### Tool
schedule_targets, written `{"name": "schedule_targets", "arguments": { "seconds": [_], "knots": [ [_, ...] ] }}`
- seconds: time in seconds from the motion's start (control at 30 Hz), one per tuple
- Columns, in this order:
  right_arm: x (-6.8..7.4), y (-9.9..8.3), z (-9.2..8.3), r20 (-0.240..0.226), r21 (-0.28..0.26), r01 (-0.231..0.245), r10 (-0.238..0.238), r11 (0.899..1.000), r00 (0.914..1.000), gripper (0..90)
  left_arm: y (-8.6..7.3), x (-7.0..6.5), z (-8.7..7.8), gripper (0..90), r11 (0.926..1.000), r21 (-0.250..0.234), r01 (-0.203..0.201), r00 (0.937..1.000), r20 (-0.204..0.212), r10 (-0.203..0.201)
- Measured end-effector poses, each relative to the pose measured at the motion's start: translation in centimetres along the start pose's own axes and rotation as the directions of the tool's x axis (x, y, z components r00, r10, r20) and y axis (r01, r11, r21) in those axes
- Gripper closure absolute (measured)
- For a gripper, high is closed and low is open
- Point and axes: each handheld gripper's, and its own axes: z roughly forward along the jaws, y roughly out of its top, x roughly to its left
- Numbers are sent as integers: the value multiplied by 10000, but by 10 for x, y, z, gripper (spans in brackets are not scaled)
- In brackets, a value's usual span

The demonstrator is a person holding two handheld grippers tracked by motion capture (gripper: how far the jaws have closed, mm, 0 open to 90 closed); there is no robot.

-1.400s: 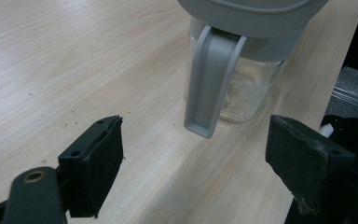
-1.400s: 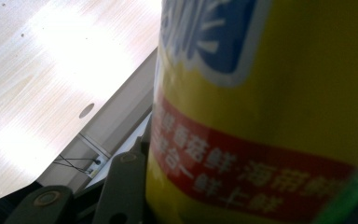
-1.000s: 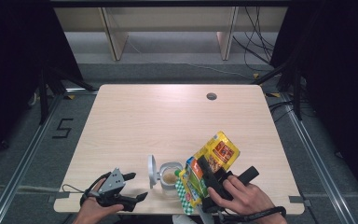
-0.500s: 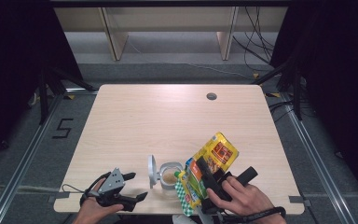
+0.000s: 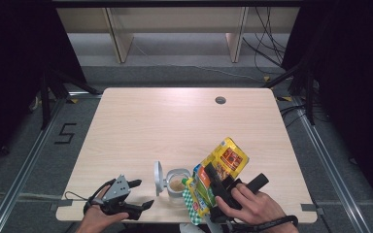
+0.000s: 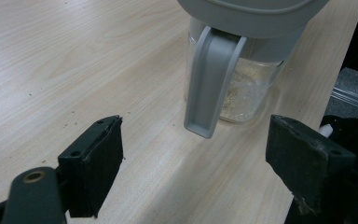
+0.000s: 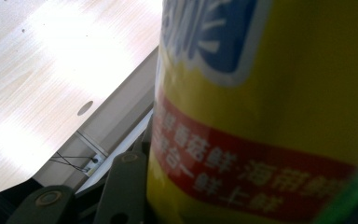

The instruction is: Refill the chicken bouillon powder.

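A clear jar (image 5: 177, 183) with tan crumbs in it stands near the table's front edge, its grey flip lid (image 5: 158, 177) swung up on the left side. A yellow snack bag (image 5: 219, 167) hangs tilted, its lower end over the jar's right rim, and my right gripper (image 5: 211, 180) is shut on it. In the right gripper view the bag (image 7: 270, 116) sits close against the lens. My left gripper (image 5: 142, 194) rests open on the table just left of the jar. In the left gripper view the jar (image 6: 249, 79) and its lid latch (image 6: 209, 84) lie ahead of the open jaws.
The pale wooden table (image 5: 175, 126) has a small round hole (image 5: 220, 100) at its far right. Beyond its far edge stands a shelf frame (image 5: 175, 29) on the floor. Cables run at the right (image 5: 272, 48). Metal rails flank the table.
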Motion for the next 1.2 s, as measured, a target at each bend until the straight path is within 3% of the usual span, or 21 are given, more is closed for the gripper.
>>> {"name": "schedule_targets", "arguments": {
  "seconds": [0.03,0.07,0.17,0.23,0.33,0.37,0.4,0.47,0.5,0.6,0.63,0.67,0.77,0.8,0.83,0.87,1.1,1.13,1.2],
  "knots": [
    [0,0,0,12,10,-28,28,10000,10000,633,0,0,0,184,10000,9,50,10000,15,-50],
    [3,1,0,-20,-31,-480,480,9988,9988,633,0,-1,0,184,9999,1,171,9999,5,-171],
    [1,1,-1,12,-97,-404,404,9991,9992,633,0,-1,0,183,9998,-23,176,9998,-26,-176],
    [-1,0,-1,49,-23,49,-49,10000,10000,633,-1,-1,0,183,9998,33,204,9998,-53,-204],
    [-1,-1,-2,57,-10,62,-62,10000,10000,635,0,-1,0,183,9998,42,208,9998,18,-208],
    [-2,-1,-2,85,-12,44,-44,10000,10000,635,0,0,0,184,10000,55,47,10000,-4,-47],
    [1,0,-2,26,-51,-441,441,9990,9990,636,0,0,0,184,10000,55,-72,10000,33,72],
    [3,1,-1,52,-85,-737,737,9972,9973,636,0,0,0,184,10000,12,-13,10000,-4,13],
    [1,0,-2,26,-42,-380,380,9993,9993,636,0,1,0,183,10000,23,-82,10000,-31,82],
    [3,0,-2,43,-31,-533,533,9986,9986,638,0,0,0,184,10000,-15,-48,10000,0,48],
    [-7,-3,-2,71,59,867,-867,9962,9962,638,0,0,0,183,10000,-22,-56,10000,7,57],
    [2,0,-2,87,-51,-403,404,9992,9991,638,0,0,0,184,10000,-19,-45,10000,-24,45],
    [2,0,-1,42,-48,-435,435,9990,9990,638,0,0,-1,183,9998,-145,127,9999,77,-126],
    [0,-1,-1,71,-6,-60,60,10000,10000,639,0,-2,-1,183,9988,-144,463,9989,36,-463],
    [-1,-1,-1,40,-36,-35,35,10000,10000,639,0,1,-2,183,9999,98,131,9999,-99,-130],
    [-1,-1,-1,50,-45,22,-22,10000,10000,639,0,-1,-1,183,9993,-140,353,9994,4,-353],
    [-3,0,0,146,-152,118,-115,9998,9998,639,-1,0,-1,183,9994,-97,345,9994,2,-345],
    [-2,1,0,6,-202,-192,192,9996,9998,640,-1,1,-1,183,9999,9,158,9999,18,-158],
    [-1,2,0,92,-224,-261,263,9994,9996,642,-1,-1,-1,183,9993,-34,367,9993,2,-367]
  ]
}}
